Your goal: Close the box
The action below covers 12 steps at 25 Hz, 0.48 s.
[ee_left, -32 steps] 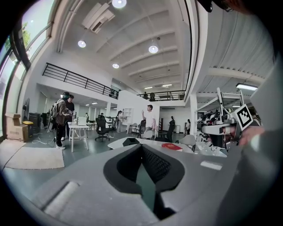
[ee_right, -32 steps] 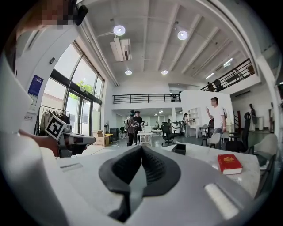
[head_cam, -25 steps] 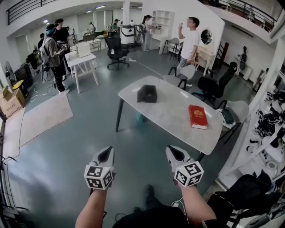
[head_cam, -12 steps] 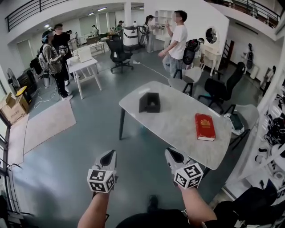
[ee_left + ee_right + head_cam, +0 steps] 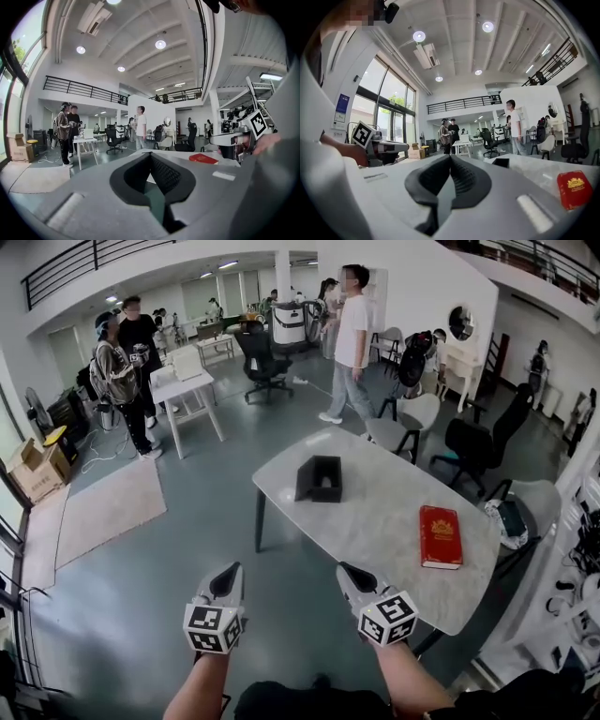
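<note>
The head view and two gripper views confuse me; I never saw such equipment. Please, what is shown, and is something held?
No robot here: a person holds a two-jaw gripper in each hand. The head view, from a camera on the person's head, looks down on the left gripper and right gripper. Each gripper view looks along that gripper's own jaws. Both are shut and empty. On the table ahead lie an open black box and a red book.
</note>
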Each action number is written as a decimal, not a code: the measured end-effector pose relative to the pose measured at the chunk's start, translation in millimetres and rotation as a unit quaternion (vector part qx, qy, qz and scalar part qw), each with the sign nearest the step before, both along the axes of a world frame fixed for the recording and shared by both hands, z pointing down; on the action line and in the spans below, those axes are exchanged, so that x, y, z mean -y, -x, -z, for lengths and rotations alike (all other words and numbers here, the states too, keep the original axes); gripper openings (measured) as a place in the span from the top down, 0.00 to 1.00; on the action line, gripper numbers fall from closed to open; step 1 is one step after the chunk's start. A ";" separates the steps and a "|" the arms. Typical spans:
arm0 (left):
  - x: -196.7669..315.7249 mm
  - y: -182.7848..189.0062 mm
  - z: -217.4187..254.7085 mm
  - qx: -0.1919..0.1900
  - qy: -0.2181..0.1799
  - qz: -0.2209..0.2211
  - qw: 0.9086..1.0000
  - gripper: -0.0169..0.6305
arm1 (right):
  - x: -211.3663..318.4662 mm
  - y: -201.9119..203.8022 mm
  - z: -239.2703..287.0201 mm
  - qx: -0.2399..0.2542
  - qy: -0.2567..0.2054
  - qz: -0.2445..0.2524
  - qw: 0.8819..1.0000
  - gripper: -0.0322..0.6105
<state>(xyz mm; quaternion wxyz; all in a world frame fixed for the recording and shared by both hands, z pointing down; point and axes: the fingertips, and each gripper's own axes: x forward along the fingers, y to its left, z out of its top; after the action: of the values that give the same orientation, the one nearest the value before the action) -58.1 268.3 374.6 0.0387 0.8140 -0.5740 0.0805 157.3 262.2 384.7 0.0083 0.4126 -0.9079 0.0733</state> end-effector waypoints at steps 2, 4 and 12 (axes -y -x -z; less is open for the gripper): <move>12.0 -2.1 1.0 -0.007 0.000 0.003 1.000 0.96 | 13.0 -1.8 2.0 0.001 0.001 0.002 1.000 0.95; 24.6 -2.0 -0.1 -0.008 0.000 0.003 1.000 0.96 | 23.7 -1.1 3.0 -0.003 0.000 0.005 1.000 0.95; 102.9 22.5 -14.5 -0.033 0.004 0.004 0.999 0.96 | 92.1 20.4 -7.2 -0.032 0.012 0.005 0.999 0.95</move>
<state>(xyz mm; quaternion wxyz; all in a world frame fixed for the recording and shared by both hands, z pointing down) -80.6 165.4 389.0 0.0616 0.8140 -0.5749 0.0555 136.9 170.1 391.9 0.0424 0.4101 -0.9083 0.0713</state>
